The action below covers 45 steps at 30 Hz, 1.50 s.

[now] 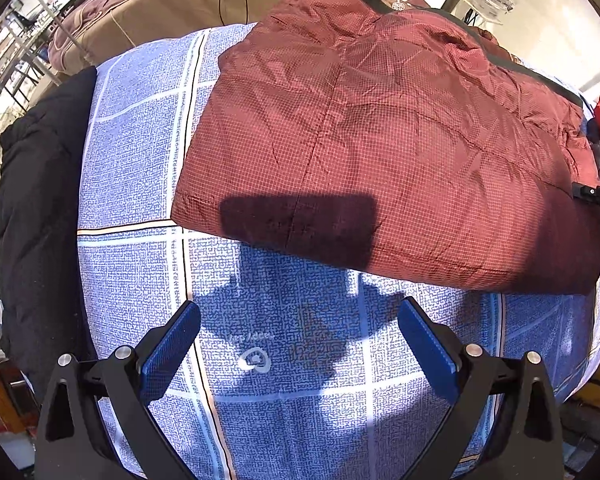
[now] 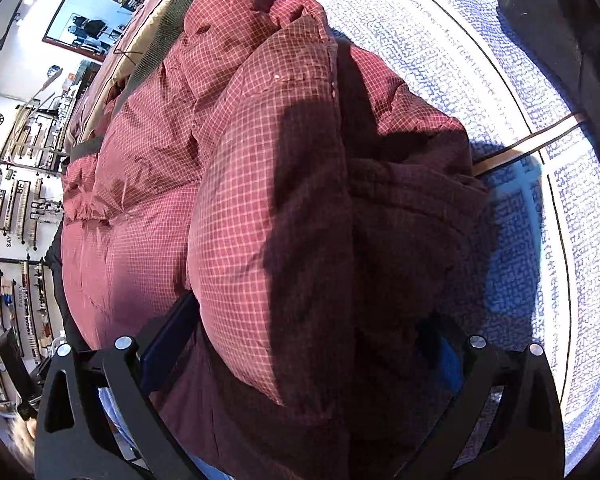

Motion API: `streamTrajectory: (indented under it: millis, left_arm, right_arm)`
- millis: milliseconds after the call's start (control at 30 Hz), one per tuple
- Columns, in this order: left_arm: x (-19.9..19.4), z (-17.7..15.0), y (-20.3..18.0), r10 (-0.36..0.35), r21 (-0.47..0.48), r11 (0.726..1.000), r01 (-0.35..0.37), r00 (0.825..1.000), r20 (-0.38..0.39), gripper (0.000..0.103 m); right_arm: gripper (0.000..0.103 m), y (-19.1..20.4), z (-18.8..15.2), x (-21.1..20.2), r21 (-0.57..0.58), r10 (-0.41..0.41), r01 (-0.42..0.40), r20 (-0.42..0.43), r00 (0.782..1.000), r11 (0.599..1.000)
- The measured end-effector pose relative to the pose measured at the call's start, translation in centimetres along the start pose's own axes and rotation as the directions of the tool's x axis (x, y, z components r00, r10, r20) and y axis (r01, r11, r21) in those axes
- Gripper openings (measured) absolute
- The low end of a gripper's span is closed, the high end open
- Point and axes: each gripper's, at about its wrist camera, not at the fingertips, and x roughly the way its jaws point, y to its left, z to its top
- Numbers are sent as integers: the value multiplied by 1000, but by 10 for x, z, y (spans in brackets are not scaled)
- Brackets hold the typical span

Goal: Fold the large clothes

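In the left wrist view, the maroon checked jacket [image 1: 380, 140] lies folded on a blue patterned sheet [image 1: 132, 160], its near hem running across the middle of the picture. The left gripper [image 1: 298, 344] hangs above bare sheet just short of that hem, its blue-padded fingers [image 1: 168, 352] spread wide with nothing between them; their shadow falls on the sheet and on the jacket's edge. A black garment [image 1: 40, 208] lies at the sheet's left border, and a tan cushion [image 1: 172, 4] sits beyond the jacket.

In the right wrist view, the jacket [image 2: 260, 200] fills most of the picture, bulging in a thick fold. The right gripper [image 2: 300, 360] has its fingers [image 2: 168, 344] spread around that puffy fold, fabric bulging between them; whether the pads actually press it I cannot tell. The sheet [image 2: 540, 240] shows right of the jacket.
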Motion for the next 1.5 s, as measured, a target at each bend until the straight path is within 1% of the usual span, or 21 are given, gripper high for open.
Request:
streamTrajectory:
  millis: [133, 267, 333, 433, 533, 633, 800, 867, 933, 1000, 1067, 1100, 1167, 1267, 1333, 1433, 1500]
  left_arm:
    - [1, 5, -6, -11, 27, 1000, 11, 1000, 9, 97]
    - [5, 17, -1, -68, 24, 997, 68, 998, 8, 97]
    - [5, 27, 7, -93, 9, 996, 93, 996, 15, 97]
    - [1, 50, 28, -112, -36, 993, 114, 992, 49, 97]
    - [0, 74, 55, -166, -102, 980, 173, 984, 70, 97]
    - [11, 97, 75, -239, -142, 959, 245, 969, 58, 97]
    - [51, 125, 81, -318, -137, 940, 312, 948, -23, 97]
    - [69, 134, 81, -357, -157, 925, 346, 933, -52, 97]
    - [82, 140, 80, -411, -192, 899, 394, 910, -60, 97]
    - [94, 147, 79, -438, -221, 883, 415, 897, -64, 98]
    - [104, 154, 80, -477, -257, 857, 446, 876, -69, 98]
    - [107, 158, 80, -485, -268, 851, 452, 872, -68, 98]
    - [111, 166, 77, -487, -270, 849, 454, 871, -68, 98]
    - [115, 181, 71, -478, -271, 854, 444, 876, -70, 98]
    - [117, 186, 66, -465, -284, 857, 429, 883, -69, 98]
    - [114, 186, 60, -438, -295, 867, 402, 896, -67, 98]
    - [112, 187, 57, -436, -290, 869, 401, 897, -67, 98]
  right_arm:
    - [98, -3, -5, -4, 8, -6, 5, 28, 1000, 1000]
    - [98, 1, -14, -2, 35, -18, 16, 47, 999, 999]
    - [98, 1, -20, -2, 48, -15, 13, 54, 998, 999]
    - [98, 0, -21, -3, 53, -17, 14, 55, 998, 998]
    - [98, -5, -22, -6, 54, -20, 17, 50, 999, 998]
    - [98, -1, -20, -4, 58, -23, 20, 49, 999, 998]
    - [98, -2, -22, -6, 69, -34, 30, 51, 998, 997]
    - [98, -1, -22, -5, 74, -38, 35, 49, 998, 997]
    - [98, 0, -22, -5, 80, -40, 37, 44, 998, 996]
    - [98, 2, -21, -4, 84, -43, 40, 37, 998, 996]
    - [98, 2, -20, -3, 86, -47, 44, 32, 998, 995]
    - [98, 3, -19, -2, 87, -48, 46, 30, 998, 995]
    - [98, 4, -18, -1, 89, -51, 48, 27, 998, 995]
    - [98, 6, -16, 2, 91, -55, 53, 22, 998, 994]
    - [98, 7, -15, 3, 93, -58, 56, 19, 998, 994]
    - [98, 8, -13, 5, 93, -65, 63, 16, 998, 994]
    - [98, 8, -13, 6, 94, -68, 66, 16, 998, 993]
